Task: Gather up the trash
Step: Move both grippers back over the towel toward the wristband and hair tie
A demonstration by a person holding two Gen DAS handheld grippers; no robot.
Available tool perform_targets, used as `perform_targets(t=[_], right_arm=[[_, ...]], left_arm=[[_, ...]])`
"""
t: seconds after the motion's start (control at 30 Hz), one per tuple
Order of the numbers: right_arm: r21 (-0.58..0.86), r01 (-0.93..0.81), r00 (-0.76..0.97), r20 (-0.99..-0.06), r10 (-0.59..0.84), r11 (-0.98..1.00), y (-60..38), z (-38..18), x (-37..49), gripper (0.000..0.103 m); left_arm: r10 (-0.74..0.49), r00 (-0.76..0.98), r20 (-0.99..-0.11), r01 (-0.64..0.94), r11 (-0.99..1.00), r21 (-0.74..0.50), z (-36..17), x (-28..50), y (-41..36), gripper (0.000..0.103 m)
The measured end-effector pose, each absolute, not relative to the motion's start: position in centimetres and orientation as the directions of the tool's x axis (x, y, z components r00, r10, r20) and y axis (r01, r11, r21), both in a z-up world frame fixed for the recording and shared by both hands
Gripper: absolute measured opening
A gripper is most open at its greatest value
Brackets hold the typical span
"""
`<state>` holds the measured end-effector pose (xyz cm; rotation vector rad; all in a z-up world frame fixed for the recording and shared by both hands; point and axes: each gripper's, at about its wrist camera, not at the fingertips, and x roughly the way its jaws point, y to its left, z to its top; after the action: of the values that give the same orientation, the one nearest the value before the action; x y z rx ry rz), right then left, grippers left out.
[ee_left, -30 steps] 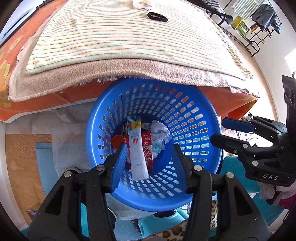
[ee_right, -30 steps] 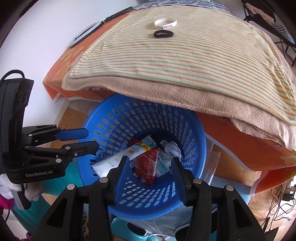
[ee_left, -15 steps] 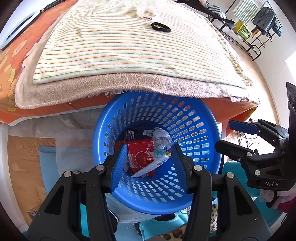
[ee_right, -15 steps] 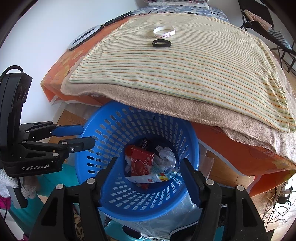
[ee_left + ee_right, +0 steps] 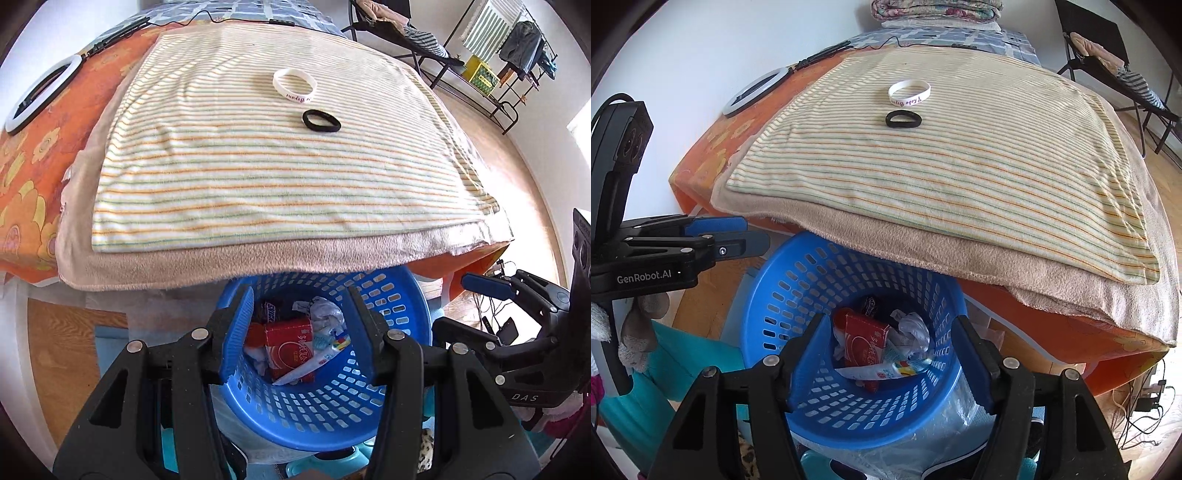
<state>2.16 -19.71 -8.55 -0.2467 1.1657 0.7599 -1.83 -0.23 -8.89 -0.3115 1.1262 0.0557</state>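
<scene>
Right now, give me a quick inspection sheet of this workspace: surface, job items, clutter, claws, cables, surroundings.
Surface: striped towel over a beige blanket on an orange flowered cover.
Job's things: blue basket below the bed edge, holding a red packet, crumpled paper and a tube.
Clutter: white wristband and black band lying apart on the towel.
Claws: left claw open, empty; right claw opening, nothing between the fingers; both above the basket.
Cables: black cable at the far bed edge; wires on the floor.
Surroundings: ring light, clothes rack, wooden floor.
</scene>
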Motion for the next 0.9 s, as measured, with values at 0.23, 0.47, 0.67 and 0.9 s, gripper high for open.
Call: perform_targets(t=[0.23, 0.47, 0.67, 0.9], right_arm=[[0.229, -0.634, 0.227, -0.857, 0.461, 0.738, -20.2, -6.2, 4.2, 0.09], [0.241, -0.653, 0.263, -0.817, 0.514, 0.718, -19.3, -3.9, 7.3, 0.09], [0.209, -0.692, 0.289, -0.797, 0.531, 0.691, -16.6, -3.6, 9.3, 0.09], [0.221, -0.699, 0.268, -0.801, 0.536, 0.68, -14.1, -5.0, 11.4, 0.086]], left_arm=[[-0.091, 0.47, -0.878, -0.199, 0.958, -0.206, -7.2, 0.8, 1.2, 0.051], [-0.081, 0.515, -0.854, -0.207, 0.954, -0.215, -5.4, 4.4, 3.2, 0.051], [-0.081, 0.548, -0.833, -0.218, 0.947, -0.235, -4.6, 8.4, 5.2, 0.051], [-0.13, 0.539, -0.832, -0.25, 0.919, -0.306, -6.0, 13.6, 6.9, 0.051]])
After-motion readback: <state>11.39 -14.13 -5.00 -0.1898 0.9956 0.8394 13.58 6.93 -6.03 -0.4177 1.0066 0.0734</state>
